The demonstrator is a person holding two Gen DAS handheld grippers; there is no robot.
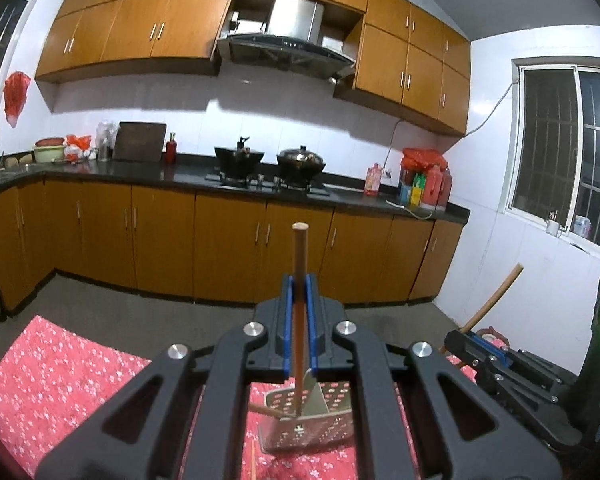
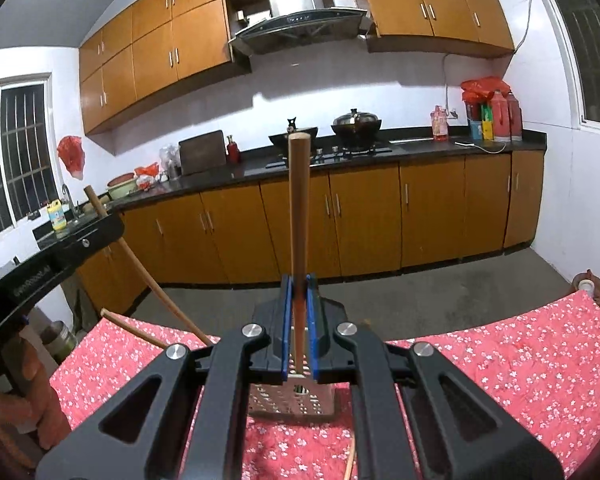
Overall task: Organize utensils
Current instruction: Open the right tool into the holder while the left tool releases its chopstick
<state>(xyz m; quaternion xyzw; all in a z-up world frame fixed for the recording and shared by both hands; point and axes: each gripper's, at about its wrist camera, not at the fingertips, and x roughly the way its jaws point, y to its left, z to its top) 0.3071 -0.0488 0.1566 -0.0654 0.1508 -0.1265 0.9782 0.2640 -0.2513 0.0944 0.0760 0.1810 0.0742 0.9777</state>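
- Across the back wall: orange-brown cabinets [image 1: 228,240] under a dark counter, with two black woks [image 1: 300,160] on the hob and a steel range hood [image 1: 288,46] above.
- Foreground: tabletop [image 2: 520,360] under a red cloth with small white flowers.
- On the cloth: perforated steel utensil holder [image 1: 312,420], upright, below both grippers.
- Left gripper [image 1: 299,292]: jaws nearly closed, blue pads pinching a wooden stick [image 1: 300,252]. The stick stands upright, its lower end down inside the holder.
- Right gripper [image 2: 299,292]: jaws likewise pinched on a second wooden stick [image 2: 299,200], upright, its lower end at the holder's mouth.
- One more wooden handle [image 2: 136,326] lies slanted across the table's left edge, seen from the right wrist.
- Cannot tell what heads the sticks carry.
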